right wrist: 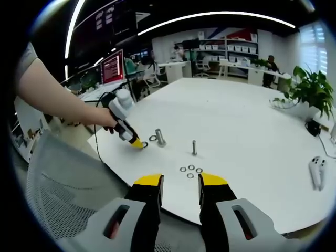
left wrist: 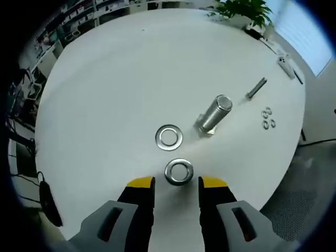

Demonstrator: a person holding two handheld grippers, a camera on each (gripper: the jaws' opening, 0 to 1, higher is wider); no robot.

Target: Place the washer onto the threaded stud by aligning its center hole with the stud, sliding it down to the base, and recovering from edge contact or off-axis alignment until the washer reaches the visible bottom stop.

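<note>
- Left gripper view: left gripper [left wrist: 177, 181] has jaws spread, holding nothing, with a washer [left wrist: 179, 171] flat on the table [left wrist: 105, 94] just ahead of the yellow tips, roughly centred btwn them.
- 2nd washer [left wrist: 169, 136] lies a bit further on; big stud [left wrist: 215, 113] stands upright on its base beyond and to the right of both, apart from them.
- Small bolt [left wrist: 256, 87] and 3 small rings [left wrist: 268, 118] sit further off, near the table edge.
- Right gripper view: right gripper [right wrist: 180, 181] also spread and empty, hanging off the table edge, well apart from the work; the rings show just past its tips.
- Same view shows the person's hand [right wrist: 107, 122] on the left tool, tip down by the washer, near the stud.
- Step in hand, I judge: pick up the near washer. Task barely begun; no washer on the stud yet.
- To do it well: washer is thin and flat, so come in low, tips touching the table either side of the rim, close across the outer edge w/o covering the hole.
- Risk: it may skate on the smooth top or flip; close slowly, lift level.
- Then keep it square to the stud axis, hole over the top; if it catches on an edge, back off and re-centre, don't force.
</note>
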